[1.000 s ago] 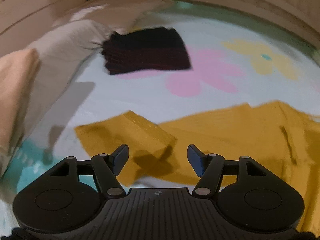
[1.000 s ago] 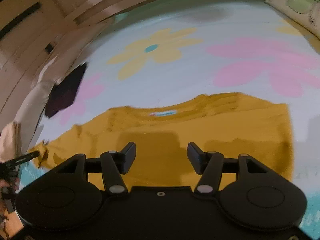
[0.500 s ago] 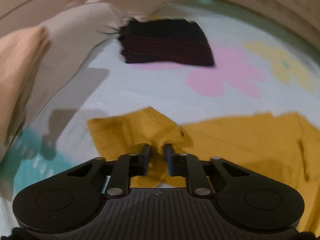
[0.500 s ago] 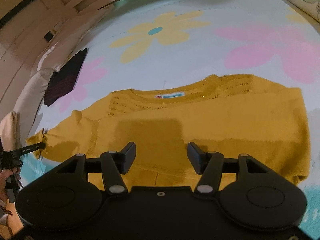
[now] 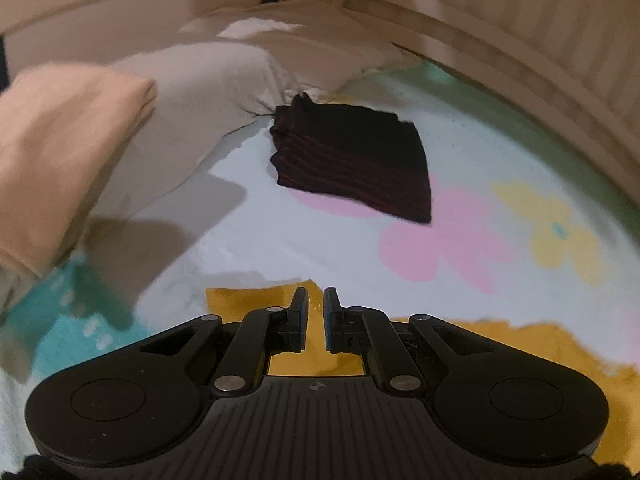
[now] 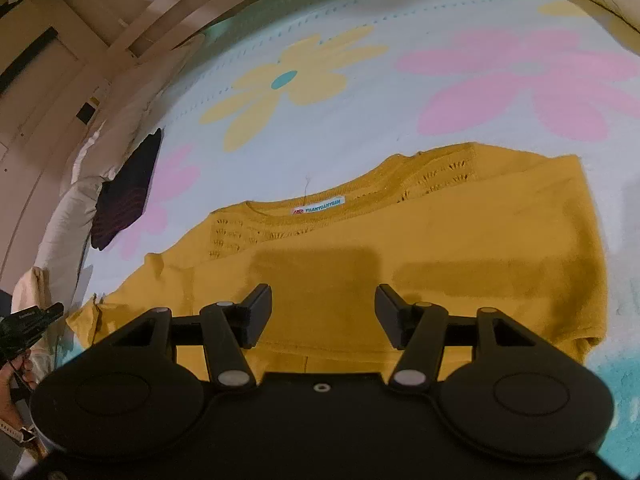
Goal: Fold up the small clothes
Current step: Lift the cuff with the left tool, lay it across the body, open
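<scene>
Fingers [image 5: 298,312] of the left gripper [image 5: 315,314] are pinched almost together on the end of a yellow sleeve [image 5: 256,300]. Only a thin gap shows between them, with yellow cloth in it. The right gripper [image 6: 323,312] has its fingers [image 6: 256,312] wide apart, and they hold nothing. It hangs over the lower middle of the sweater [image 6: 400,256].

That yellow sweater lies flat on the bed sheet [image 6: 360,128], spread out near the bed's front edge. Its neck points away toward the far side of the bed, and a small white label [image 6: 318,209] with red and blue print sits inside the neck. Little holes make a pattern across the chest. One sleeve stretches out to the left side of the bed, and that is the end the left gripper holds. In the right view that gripper [image 6: 30,322] shows as a small black shape by the sleeve tip.

Big pink flowers [image 5: 436,236] and yellow flowers [image 6: 292,80] are printed on the pale blue sheet. A folded dark cloth [image 5: 352,160] with thin red stripes lies farther back, toward the far left corner of the bed, well apart from the sweater. Just beside it is a grey pillow [image 5: 192,92]. A peach cloth [image 5: 52,152] lies folded on the left edge, on top of the pillow.
</scene>
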Demonstrator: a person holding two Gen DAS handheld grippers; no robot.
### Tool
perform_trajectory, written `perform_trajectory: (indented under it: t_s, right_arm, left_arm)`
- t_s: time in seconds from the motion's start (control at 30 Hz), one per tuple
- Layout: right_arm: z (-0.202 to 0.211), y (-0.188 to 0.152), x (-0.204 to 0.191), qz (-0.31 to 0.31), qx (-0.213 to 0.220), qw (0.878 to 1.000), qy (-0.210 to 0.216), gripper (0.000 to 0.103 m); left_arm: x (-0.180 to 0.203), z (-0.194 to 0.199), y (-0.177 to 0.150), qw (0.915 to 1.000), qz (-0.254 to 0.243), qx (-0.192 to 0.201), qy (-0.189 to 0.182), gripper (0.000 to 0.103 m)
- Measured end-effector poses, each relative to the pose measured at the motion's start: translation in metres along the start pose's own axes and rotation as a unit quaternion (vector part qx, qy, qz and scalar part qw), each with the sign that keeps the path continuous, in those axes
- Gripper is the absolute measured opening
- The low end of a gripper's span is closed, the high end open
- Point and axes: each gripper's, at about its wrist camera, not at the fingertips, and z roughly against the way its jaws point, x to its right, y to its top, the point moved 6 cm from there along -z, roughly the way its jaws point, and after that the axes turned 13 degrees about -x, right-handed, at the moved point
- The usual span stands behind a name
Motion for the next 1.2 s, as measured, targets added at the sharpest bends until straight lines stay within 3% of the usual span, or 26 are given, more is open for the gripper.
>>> perform_trajectory:
  t_s: [0.03, 0.17, 0.23, 0.3, 0.47, 0.57, 0.63, 0.7, 0.77, 0.9, 1.03, 1.2]
  right_arm:
    - [0.0, 0.0, 0.0, 0.0, -0.001, 1.0, 0.001, 0.063]
    - [0.002, -0.001, -0.001, 0.012, -0.002, 1.0, -0.009, 0.063]
    - [0.002, -0.001, -0.002, 0.023, -0.001, 1.0, -0.019, 0.063]
    - [0.003, -0.001, -0.002, 0.027, -0.001, 0.999, -0.022, 0.063]
    - [0.0, 0.001, 0.0, 0.019, -0.006, 1.0, -0.016, 0.063]
    - [-0.002, 0.0, 0.0, 0.019, -0.009, 1.0, -0.015, 0.063]
    - [-0.003, 0.0, 0.0, 0.02, -0.011, 1.0, -0.015, 0.063]
    - [-0.005, -0.001, -0.001, 0.02, -0.014, 1.0, -0.014, 0.063]
    - [-0.006, -0.001, -0.001, 0.019, -0.017, 1.0, -0.013, 0.063]
    - [-0.006, -0.002, 0.001, 0.015, -0.019, 1.0, -0.009, 0.063]
    - [-0.003, -0.003, 0.002, 0.011, -0.016, 1.0, -0.006, 0.063]
    - [0.006, -0.003, 0.004, 0.006, -0.008, 1.0, 0.005, 0.063]
  left_arm:
    - [0.006, -0.005, -0.003, 0.9998, -0.015, -0.008, 0.008, 0.025]
    - [0.029, -0.018, -0.014, 0.9966, -0.077, -0.013, 0.026, 0.041]
    - [0.041, -0.02, -0.02, 0.9932, -0.113, -0.009, 0.024, 0.058]
    - [0.049, -0.023, -0.026, 0.9902, -0.137, -0.009, 0.027, 0.064]
    - [0.058, -0.039, -0.038, 0.9779, -0.191, -0.022, 0.082, 0.065]
    - [0.055, -0.048, -0.038, 0.9707, -0.197, -0.029, 0.134, 0.058]
    - [0.05, -0.052, -0.035, 0.9715, -0.181, -0.037, 0.148, 0.029]
    - [0.041, -0.055, -0.032, 0.9786, -0.142, -0.055, 0.138, 0.02]
    - [0.036, -0.053, -0.03, 0.9861, -0.112, -0.059, 0.108, 0.005]
    - [0.041, -0.035, -0.02, 0.9904, -0.109, -0.023, 0.082, 0.003]
    - [0.051, -0.005, -0.007, 0.9969, -0.07, 0.021, 0.03, 0.003]
    - [0.085, 0.029, 0.006, 0.9953, -0.067, 0.064, -0.027, 0.003]
